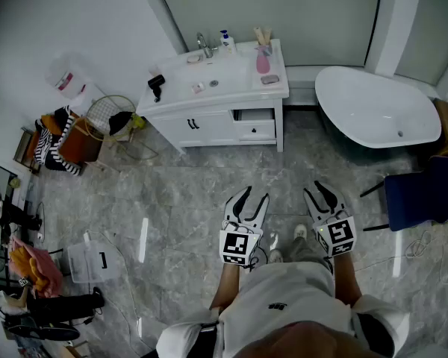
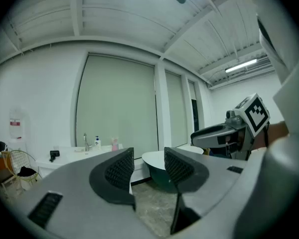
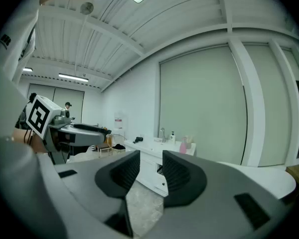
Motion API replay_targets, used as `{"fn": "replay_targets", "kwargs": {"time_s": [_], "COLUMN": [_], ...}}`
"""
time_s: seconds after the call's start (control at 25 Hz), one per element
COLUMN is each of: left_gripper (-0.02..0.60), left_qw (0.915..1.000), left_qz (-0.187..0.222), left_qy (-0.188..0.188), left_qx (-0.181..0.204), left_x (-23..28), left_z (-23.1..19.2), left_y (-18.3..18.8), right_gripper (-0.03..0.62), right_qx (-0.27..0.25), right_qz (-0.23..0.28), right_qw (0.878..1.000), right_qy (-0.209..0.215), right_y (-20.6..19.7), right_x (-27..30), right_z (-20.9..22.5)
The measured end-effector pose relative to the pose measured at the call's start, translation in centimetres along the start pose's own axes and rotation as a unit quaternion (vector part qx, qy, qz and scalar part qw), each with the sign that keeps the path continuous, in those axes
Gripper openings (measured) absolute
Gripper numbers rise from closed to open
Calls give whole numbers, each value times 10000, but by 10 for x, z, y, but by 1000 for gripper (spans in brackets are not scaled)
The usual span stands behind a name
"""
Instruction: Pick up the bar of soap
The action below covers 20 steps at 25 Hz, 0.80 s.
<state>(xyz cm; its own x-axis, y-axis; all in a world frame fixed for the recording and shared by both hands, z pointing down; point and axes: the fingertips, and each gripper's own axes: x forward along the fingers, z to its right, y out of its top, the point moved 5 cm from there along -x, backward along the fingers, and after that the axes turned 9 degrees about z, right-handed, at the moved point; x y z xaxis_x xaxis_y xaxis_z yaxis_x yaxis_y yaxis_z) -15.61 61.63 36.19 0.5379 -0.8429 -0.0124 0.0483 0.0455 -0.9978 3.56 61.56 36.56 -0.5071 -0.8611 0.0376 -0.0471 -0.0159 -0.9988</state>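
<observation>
Head view is showing the task not yet begun. The person is standing well apart from the counter [image 1: 243,80], with the left gripper [image 1: 254,196] and right gripper [image 1: 316,190] low in the frame, both jaws parted and gripping nothing. The tub [image 1: 373,110], upper right, is lying empty. At top centre a pink cup [image 1: 263,61] is holding sticks, and a small pale piece [image 1: 198,88] beside the basin is probably the soap.

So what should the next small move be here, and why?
Probably step toward the white vanity cabinet, whose small countertop items cannot be told apart from here: the left gripper and right gripper are open and empty, over the grey stone floor well short of it.
</observation>
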Motion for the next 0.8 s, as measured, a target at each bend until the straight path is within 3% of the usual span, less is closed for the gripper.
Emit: {"fn": "replay_targets", "kwargs": {"time_s": [0.36,0.8], "left_gripper": [179,169], "left_qw": [9998,9998], "left_qz": [147,114], "left_qy": [-138,-170], "left_qx": [46,24], "left_x": [-8,34], "left_z": [-13,-36], "left_y": [-1,-16], "right_gripper": [156,156], "right_qx": [-82,-111], "right_qz": [7,-7], "right_qw": [9999,9999], "right_qy": [-97,23], "right_y": [-3,-11], "right_x": [5,56], "right_z": [-16,3]}}
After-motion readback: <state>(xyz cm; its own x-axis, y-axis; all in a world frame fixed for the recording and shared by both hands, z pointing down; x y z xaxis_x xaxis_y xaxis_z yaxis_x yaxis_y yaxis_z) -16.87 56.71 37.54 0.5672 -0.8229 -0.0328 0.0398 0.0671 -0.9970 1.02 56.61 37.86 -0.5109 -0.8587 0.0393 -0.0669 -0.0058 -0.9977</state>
